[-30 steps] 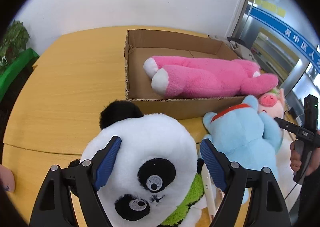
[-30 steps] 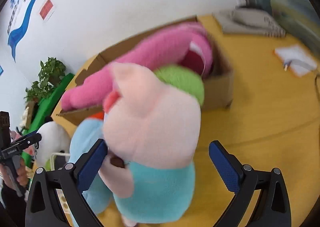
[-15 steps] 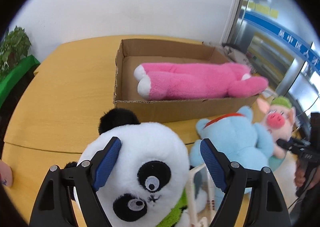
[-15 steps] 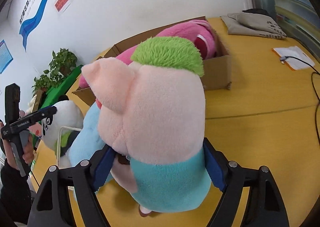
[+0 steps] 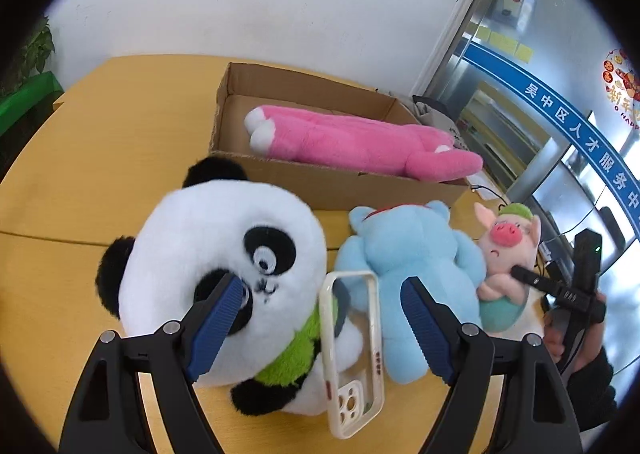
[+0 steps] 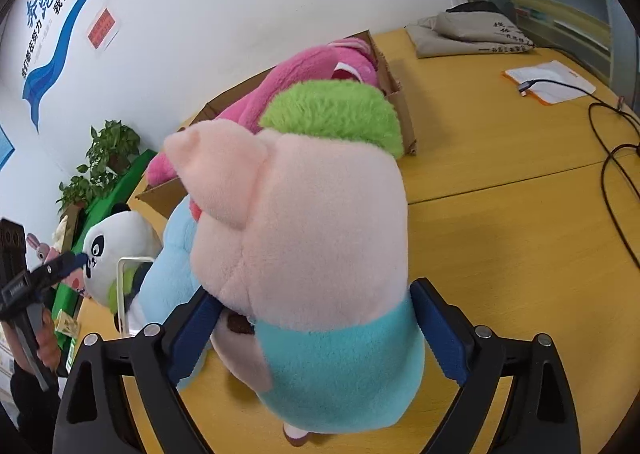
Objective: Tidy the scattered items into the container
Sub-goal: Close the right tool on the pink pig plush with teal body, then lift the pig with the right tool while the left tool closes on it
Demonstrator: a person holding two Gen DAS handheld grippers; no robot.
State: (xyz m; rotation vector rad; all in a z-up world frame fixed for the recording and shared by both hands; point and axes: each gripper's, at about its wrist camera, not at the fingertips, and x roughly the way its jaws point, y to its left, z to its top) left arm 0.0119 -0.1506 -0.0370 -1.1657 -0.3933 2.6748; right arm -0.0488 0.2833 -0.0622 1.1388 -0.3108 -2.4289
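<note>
left gripper (image 5: 322,294): jaws stood wide apart, nothing pinched; left pad lay over the panda's face, right pad sat in front of the blue plush, contact unclear
between left jaws: clear phone case (image 5: 354,350), propped against the panda's front, camera cutout at its near end
right gripper (image 6: 316,318): jaws were opening; pig plush (image 6: 312,246) stood between them, pads at its sides, right pad looked just clear, left pad partly hidden behind the body
pig plush: upright on table, pink head, green tuft on top, teal lower body, back turned to the right wrist camera
panda plush (image 5: 224,254): black and white, green scarf, on table in front of the box
blue plush (image 5: 404,266): face down between panda and pig, red band at neck
cardboard box (image 5: 320,186): open-topped, behind the three toys, further back on table
pink plush (image 5: 352,142): lay lengthwise inside box, one end hanging over the right rim
table (image 6: 500,158): yellow wood, seam across it
far right of table: folded grey cloth (image 6: 472,34), paper with orange edge (image 6: 548,82), black cables (image 6: 616,174)
background: potted plant (image 6: 104,158) on green stand by white wall
</note>
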